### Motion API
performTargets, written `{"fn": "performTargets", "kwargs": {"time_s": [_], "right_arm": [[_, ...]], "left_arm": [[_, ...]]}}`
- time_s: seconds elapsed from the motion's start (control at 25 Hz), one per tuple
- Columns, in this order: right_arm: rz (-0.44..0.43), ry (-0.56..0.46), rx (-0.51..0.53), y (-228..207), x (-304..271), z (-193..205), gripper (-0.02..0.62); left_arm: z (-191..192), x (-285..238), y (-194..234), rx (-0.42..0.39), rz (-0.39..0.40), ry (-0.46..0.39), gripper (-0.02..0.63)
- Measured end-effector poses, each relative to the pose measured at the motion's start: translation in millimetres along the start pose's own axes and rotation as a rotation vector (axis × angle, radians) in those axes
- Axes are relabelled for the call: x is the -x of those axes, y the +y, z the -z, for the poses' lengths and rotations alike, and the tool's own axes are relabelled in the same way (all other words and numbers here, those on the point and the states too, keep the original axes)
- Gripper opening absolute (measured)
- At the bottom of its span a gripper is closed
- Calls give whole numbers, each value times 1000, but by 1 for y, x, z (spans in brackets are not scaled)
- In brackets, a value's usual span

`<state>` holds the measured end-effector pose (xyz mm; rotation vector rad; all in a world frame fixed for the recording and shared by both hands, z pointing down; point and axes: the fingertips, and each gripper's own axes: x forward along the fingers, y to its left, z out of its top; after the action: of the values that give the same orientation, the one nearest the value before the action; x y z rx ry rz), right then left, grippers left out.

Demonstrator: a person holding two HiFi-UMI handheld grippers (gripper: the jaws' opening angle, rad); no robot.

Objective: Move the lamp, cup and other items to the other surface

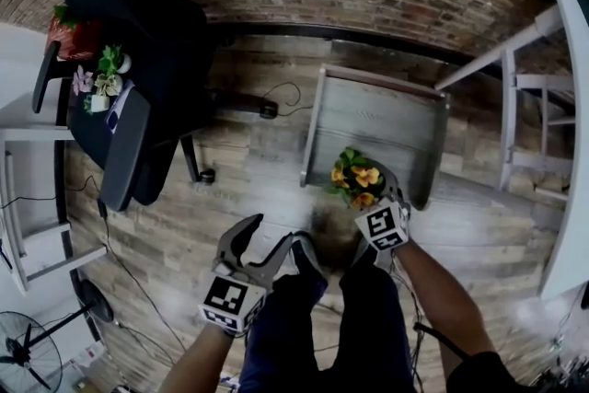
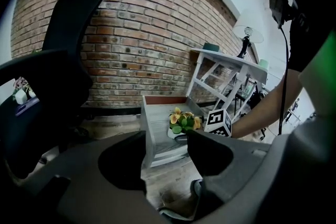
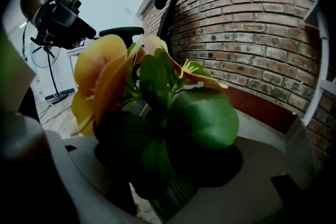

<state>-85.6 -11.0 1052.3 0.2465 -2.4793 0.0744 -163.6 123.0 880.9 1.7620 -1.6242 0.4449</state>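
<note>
Right gripper view: the right gripper (image 3: 170,153) has its two grey jaws clasped on the ribbed pot (image 3: 176,194) of a plant (image 3: 202,118), one jaw on each side. Broad green leaves and orange-yellow flowers rise straight in front of the camera, fill most of the frame and hide the pads.

Head view: this gripper reaches forward just right of the person's legs (image 1: 340,317). The plant sits at its tip, over the near edge of a low grey table (image 1: 368,120). Whether the pot rests on the tabletop or hangs just above it cannot be told.

The left gripper (image 1: 276,233) is lower in the frame, left of the legs. It is short of the grey table and well apart from the plant.

Left gripper view: its jaws stand spread with nothing between them. Through the gap show the grey table and the plant, with the right gripper just to the plant's right. Further right stands a white table (image 2: 226,60) against the brick wall (image 2: 147,34). On it are a lamp (image 2: 247,29) with a white shade and what looks like a teal cup (image 2: 211,47). Both are well apart from either gripper.

Head view again: a black chair (image 1: 138,60) stands left of the grey table. Beside the chair is a desk (image 1: 23,110) that carries small plants (image 1: 103,78). A fan (image 1: 28,354) stands on the wood floor (image 1: 239,170) at the lower left.
</note>
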Motion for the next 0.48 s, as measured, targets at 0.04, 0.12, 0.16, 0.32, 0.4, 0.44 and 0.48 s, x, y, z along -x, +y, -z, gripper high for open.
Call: {"fn": "performTargets", "kwargs": {"time_s": [0.04, 0.12, 0.16, 0.32, 0.4, 0.44, 0.48], "right_arm": [[0, -3, -4, -1, 2, -1, 339], [1, -7, -18, -3, 9, -6, 338], [3, -8, -27, -4, 14, -9, 337], [26, -17, -63, -12, 42, -33, 339], [38, -19, -78, -14, 60, -50, 339], [41, -18, -82, -14, 70, -59, 339], [42, -15, -84, -14, 81, -69, 339]], "left_arm": [[-1, 0, 0, -4, 0, -6, 244], [-3, 3, -3, -16, 0, -22, 242], [-4, 6, -5, -18, 1, -22, 242], [-19, 19, -21, -25, 17, -10, 241], [-35, 29, -30, -28, 30, -17, 241], [-44, 35, -35, -23, 33, -11, 241], [-54, 41, -39, -18, 36, -2, 241]]}}
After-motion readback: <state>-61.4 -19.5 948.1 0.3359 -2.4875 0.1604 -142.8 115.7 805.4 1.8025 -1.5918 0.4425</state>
